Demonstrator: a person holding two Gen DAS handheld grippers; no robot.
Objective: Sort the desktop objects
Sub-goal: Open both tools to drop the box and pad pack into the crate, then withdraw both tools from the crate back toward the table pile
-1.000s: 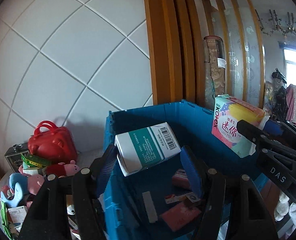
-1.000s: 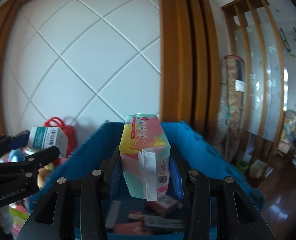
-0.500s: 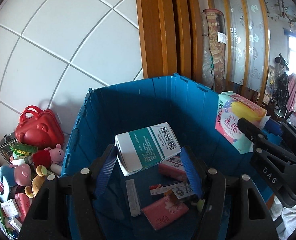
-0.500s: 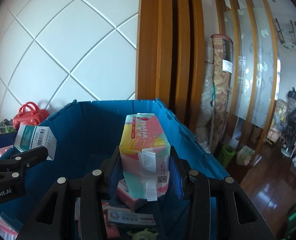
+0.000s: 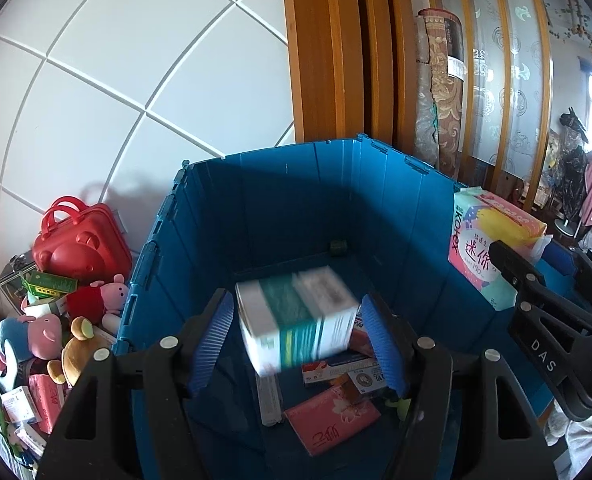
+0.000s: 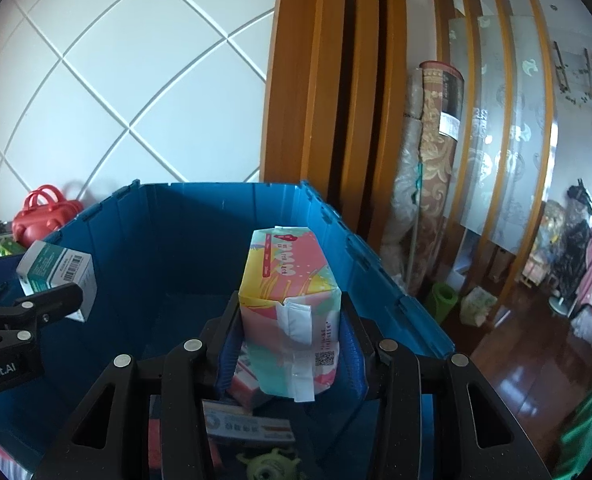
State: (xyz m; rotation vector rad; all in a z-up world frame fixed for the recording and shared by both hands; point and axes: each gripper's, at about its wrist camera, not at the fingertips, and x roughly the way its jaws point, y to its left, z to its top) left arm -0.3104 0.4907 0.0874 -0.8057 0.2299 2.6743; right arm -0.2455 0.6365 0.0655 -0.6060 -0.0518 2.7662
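The left gripper [image 5: 296,344] has its blue pads clear of the green-and-white box [image 5: 296,320] – blurred, seemingly dropping between the parted jaws into the blue crate [image 5: 279,200]. The right gripper [image 6: 287,344] is opening, though its pads look to touch the pastel packet [image 6: 289,300], which hangs over the same crate. This looks like the drop-off step; next, let the packet fall and turn to the toys [image 5: 55,332] beside the crate.
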